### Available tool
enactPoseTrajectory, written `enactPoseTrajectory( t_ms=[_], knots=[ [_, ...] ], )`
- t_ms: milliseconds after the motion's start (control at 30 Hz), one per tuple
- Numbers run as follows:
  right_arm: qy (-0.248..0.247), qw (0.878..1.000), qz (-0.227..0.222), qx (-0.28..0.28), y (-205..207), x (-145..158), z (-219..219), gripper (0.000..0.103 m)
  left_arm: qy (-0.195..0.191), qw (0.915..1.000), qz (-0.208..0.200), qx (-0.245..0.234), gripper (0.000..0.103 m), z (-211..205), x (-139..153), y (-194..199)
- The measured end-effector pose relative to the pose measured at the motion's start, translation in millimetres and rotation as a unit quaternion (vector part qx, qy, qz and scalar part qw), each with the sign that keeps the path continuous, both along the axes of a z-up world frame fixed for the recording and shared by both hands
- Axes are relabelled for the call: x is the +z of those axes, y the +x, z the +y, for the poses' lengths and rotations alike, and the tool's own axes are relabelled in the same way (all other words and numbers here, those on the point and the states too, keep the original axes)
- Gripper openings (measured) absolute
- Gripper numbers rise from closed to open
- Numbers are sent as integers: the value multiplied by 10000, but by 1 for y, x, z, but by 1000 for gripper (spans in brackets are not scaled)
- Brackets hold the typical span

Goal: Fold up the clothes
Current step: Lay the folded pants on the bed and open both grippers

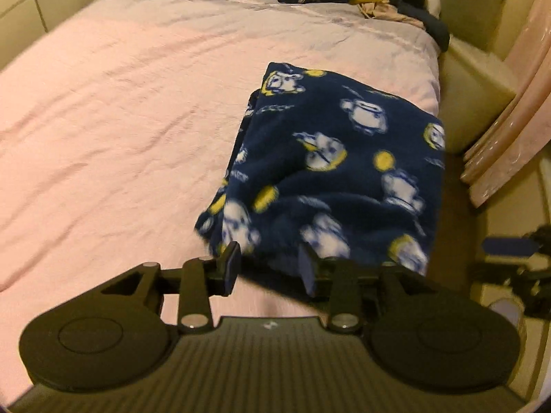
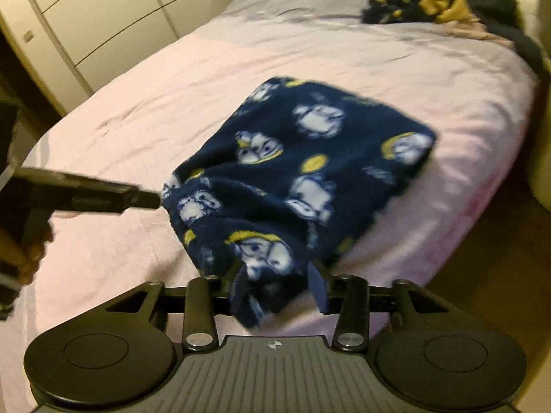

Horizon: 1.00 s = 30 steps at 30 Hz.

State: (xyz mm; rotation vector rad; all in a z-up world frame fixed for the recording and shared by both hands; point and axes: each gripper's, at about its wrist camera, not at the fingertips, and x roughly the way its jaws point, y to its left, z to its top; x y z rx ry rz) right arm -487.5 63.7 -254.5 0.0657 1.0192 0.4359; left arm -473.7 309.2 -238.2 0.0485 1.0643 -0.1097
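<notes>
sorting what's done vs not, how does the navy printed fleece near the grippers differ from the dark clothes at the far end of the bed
The navy printed fleece lies folded into a flat, roughly rectangular bundle; the dark clothes pile is a crumpled heap. The fleece sits at the near edge of the bed, the pile at the far end. Both are dark navy with yellow touches.

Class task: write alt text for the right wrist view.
A folded navy fleece garment with white cartoon figures lies on a pink bed, its near edge between the open right gripper. The left gripper reaches in beside it; unfolded clothes sit beyond.
</notes>
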Motion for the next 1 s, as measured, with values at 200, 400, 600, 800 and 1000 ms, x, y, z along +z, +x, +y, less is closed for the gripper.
enactPoseTrajectory(
  t_ms=[200,400,600,800,1000],
  knots=[
    [27,9975,196,-683,-45,54,-25,55,120,9998,100,76,45,-41,48,-60],
    [-27,9938,495,-999,-92,90,-35,56,218,9997,39,-71,47,-66,80,-96],
    [33,9906,698,-1174,-111,101,-34,61,304,9994,-61,-157,60,-71,104,-107],
    [118,9851,763,-1535,-106,105,-19,68,418,9981,-85,-454,61,-62,115,-102],
    [65,9832,730,-1674,-93,104,4,68,405,9961,-235,-745,61,-43,126,-88]
  ],
)
